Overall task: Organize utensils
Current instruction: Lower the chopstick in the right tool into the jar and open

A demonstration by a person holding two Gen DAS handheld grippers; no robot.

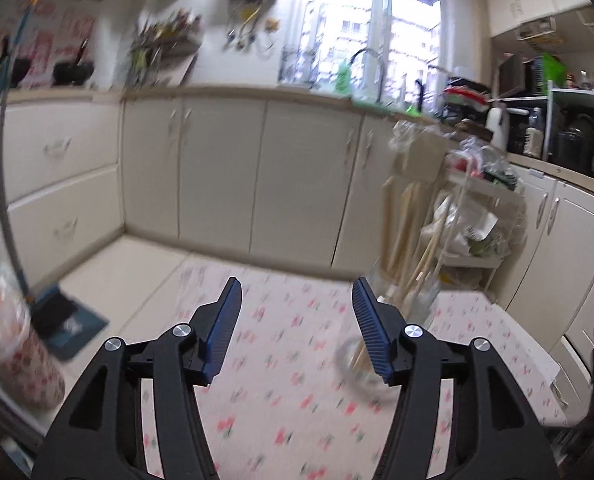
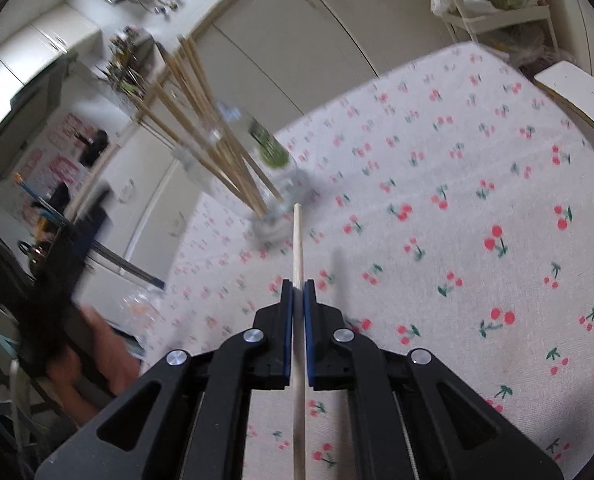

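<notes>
— What does the right gripper [image 2: 298, 285] have?
— Its blue pads [image 2: 287, 332] are clamped on a single pale wooden chopstick [image 2: 298, 240], which runs forward between them, tip above the cherry-print tablecloth [image 2: 477, 200].
— And past the tip?
— A clear glass jar [image 2: 273, 184], blurred, holding a bundle of wooden chopsticks [image 2: 201, 120] that lean up to the left.
— The left gripper [image 1: 297, 292]?
— Spread wide with nothing between the fingers, over the same cloth. The jar [image 1: 361, 364] sits just beside its right finger, sticks [image 1: 409, 248] rising behind; cream cabinets [image 1: 217, 168] stand beyond.
</notes>
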